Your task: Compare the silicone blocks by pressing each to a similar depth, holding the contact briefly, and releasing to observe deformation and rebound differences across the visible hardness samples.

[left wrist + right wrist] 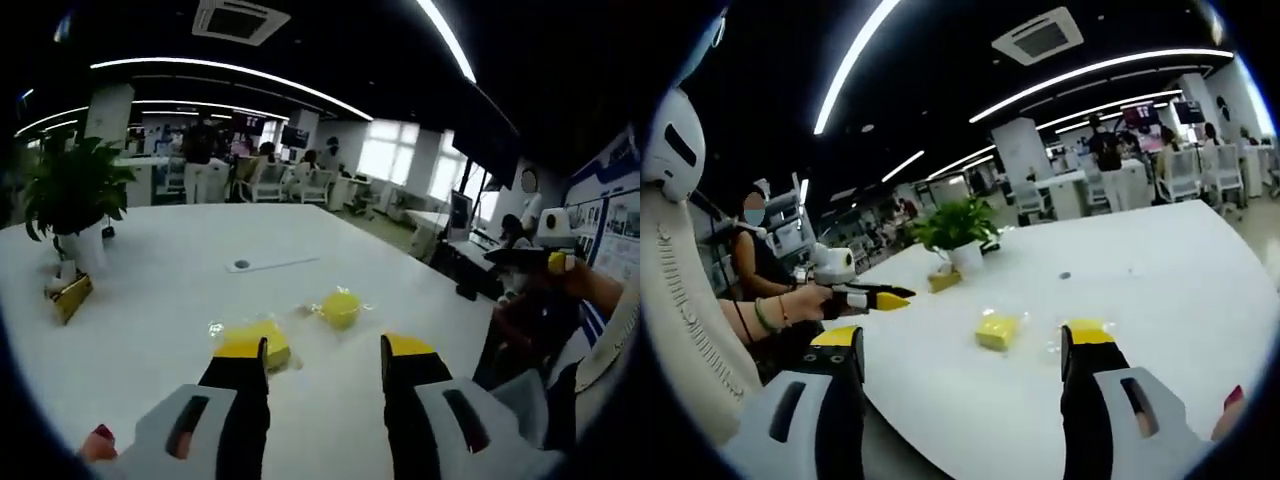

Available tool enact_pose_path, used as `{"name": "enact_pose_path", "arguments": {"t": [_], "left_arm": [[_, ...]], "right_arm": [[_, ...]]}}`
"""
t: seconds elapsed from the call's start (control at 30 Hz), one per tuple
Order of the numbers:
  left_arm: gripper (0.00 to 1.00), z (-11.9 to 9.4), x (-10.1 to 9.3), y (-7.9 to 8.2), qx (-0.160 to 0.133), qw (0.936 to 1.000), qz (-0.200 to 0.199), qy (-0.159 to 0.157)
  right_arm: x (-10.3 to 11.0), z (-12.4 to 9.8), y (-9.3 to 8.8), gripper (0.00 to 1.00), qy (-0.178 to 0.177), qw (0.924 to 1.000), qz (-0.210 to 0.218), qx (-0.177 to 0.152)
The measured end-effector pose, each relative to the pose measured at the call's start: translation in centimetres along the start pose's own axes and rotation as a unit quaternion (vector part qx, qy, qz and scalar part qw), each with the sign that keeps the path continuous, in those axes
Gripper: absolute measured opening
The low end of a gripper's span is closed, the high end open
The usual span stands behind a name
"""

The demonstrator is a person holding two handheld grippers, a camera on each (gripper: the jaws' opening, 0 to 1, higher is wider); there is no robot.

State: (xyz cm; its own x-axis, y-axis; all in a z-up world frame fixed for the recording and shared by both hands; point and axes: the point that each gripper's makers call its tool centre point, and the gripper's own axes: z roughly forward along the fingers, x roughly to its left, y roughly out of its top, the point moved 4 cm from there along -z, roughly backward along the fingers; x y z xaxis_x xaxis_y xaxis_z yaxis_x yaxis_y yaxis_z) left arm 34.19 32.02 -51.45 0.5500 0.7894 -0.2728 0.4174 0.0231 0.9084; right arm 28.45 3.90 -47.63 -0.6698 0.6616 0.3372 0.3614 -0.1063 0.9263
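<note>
Two yellow silicone blocks in clear wrap lie on the white table. The square block sits just past my left jaw tip, partly hidden by it. The round block lies a little farther off, to the right. My left gripper is open and hovers short of both, touching neither. My right gripper shows at the right edge, held over the table's side. In the right gripper view, the right gripper is open with the square block beyond its jaws. The left gripper, in a hand, points at the blocks.
A potted plant and a small gold object stand on the table's far part. A grey disc lies mid-table. A white chair back is close by. Desks, chairs and people fill the background.
</note>
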Motion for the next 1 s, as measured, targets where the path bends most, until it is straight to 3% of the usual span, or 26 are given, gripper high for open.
{"name": "enact_pose_path", "arguments": {"t": [0.17,0.27,0.33,0.47,1.0], "left_arm": [[0.51,-1.8,-2.4,0.4,-0.027,0.9995,0.006,-0.014],[0.57,-2.5,-4.4,0.4,-0.045,0.9974,0.028,-0.048],[0.54,-3.1,-6.0,0.1,-0.051,0.9933,0.068,-0.078],[0.58,-3.8,-7.7,0.0,-0.066,0.9908,0.070,-0.095],[0.64,-4.0,-7.6,-0.2,-0.070,0.9927,0.019,-0.096]], "right_arm": [[0.6,-0.2,0.2,0.79,0.014,0.9999,-0.001,-0.005],[0.9,-0.3,0.0,0.80,0.019,0.9998,-0.002,-0.002],[1.1,-0.4,-0.1,0.80,0.022,0.9997,-0.006,0.000],[1.3,-0.5,-0.9,0.80,0.024,0.9993,-0.023,0.017],[1.3,-0.6,-0.9,0.81,0.033,0.9987,-0.037,0.009]]}}
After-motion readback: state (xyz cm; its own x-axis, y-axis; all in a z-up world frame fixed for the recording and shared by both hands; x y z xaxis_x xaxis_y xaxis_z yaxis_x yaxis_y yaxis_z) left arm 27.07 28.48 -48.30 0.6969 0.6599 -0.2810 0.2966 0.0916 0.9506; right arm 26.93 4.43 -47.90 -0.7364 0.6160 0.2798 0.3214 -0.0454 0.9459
